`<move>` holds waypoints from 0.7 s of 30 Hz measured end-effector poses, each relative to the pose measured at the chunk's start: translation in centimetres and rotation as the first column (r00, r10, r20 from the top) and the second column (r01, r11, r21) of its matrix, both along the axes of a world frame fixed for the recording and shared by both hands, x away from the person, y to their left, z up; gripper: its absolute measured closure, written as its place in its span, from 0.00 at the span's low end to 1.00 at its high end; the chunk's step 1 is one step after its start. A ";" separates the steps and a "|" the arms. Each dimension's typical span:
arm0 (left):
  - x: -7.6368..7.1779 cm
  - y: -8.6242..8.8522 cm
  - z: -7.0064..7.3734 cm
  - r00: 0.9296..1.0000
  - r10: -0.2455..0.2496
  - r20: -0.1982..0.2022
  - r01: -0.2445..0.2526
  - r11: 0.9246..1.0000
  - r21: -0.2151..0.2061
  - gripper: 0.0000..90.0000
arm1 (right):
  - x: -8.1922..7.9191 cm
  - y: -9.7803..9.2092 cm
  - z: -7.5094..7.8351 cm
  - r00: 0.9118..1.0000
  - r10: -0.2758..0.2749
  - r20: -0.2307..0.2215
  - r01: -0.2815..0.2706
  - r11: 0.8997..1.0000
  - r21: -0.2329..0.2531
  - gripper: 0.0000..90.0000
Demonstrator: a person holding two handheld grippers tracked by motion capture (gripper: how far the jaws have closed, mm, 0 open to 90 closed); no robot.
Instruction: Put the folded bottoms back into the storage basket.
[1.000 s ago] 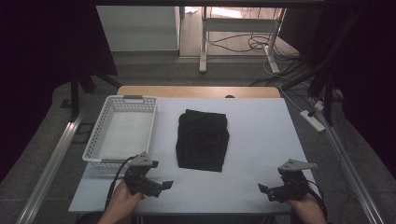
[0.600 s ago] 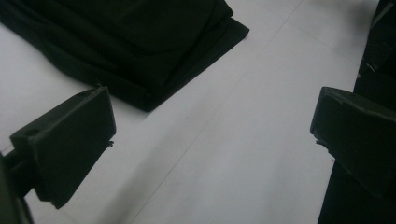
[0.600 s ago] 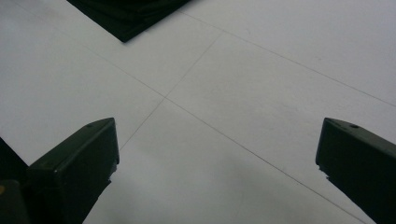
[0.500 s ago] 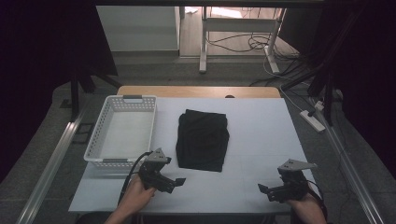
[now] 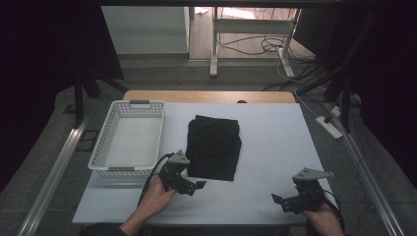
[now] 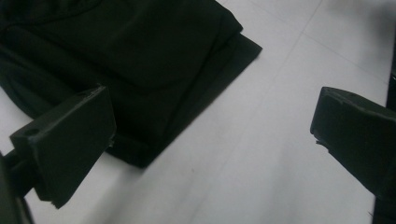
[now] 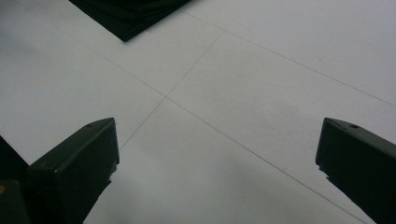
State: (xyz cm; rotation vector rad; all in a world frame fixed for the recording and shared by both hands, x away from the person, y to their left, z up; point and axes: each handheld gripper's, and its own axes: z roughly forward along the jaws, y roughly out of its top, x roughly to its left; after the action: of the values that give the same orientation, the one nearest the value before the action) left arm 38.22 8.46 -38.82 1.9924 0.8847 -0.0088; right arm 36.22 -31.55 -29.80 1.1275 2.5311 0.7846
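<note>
left gripper [image 5: 193,186]: jaws wide apart, empty, just off near-left corner of folded black cloth [image 5: 214,146], cloth edge ahead-left of jaws [image 6: 140,84] | right gripper [image 5: 285,201]: jaws wide apart, empty, well apart from cloth | cloth: mid-table [image 5: 275,132], long axis running away from person, right of white basket [image 5: 129,140] | nearer: left

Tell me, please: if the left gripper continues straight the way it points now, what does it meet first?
Probably the near edge of the folded black cloth; the left gripper is open, white table beneath.
</note>
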 end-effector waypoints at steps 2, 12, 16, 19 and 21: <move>0.5 -0.2 -0.1 1.000 0.000 -0.001 0.000 1.000 0.001 0.00 | 0.0 0.0 0.0 1.000 0.000 -0.001 0.000 1.000 0.000 0.00; 2.9 -1.1 -0.3 1.000 0.023 -0.004 -0.023 1.000 0.014 0.00 | 0.0 0.0 0.0 1.000 0.001 -0.002 -0.001 1.000 0.001 0.00; 3.9 -1.2 -0.5 0.999 0.039 -0.001 -0.039 0.999 0.026 0.00 | 0.0 0.0 0.0 1.000 0.002 -0.002 -0.002 1.000 0.001 0.00; 4.5 -1.3 -0.6 0.998 0.055 -0.002 -0.055 0.998 0.029 0.00 | 0.0 0.0 0.0 1.000 0.002 -0.002 -0.002 1.000 0.001 0.00; 5.0 -1.3 -0.6 0.998 0.063 -0.005 -0.063 0.997 0.034 0.00 | 0.0 0.0 0.0 1.000 0.002 -0.002 -0.002 1.000 0.001 0.00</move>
State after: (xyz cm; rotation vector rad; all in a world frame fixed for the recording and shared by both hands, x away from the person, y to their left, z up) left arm 43.18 7.15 -39.42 1.9960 0.9573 0.0366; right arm 36.25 -31.56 -29.82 1.1266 2.5348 0.7856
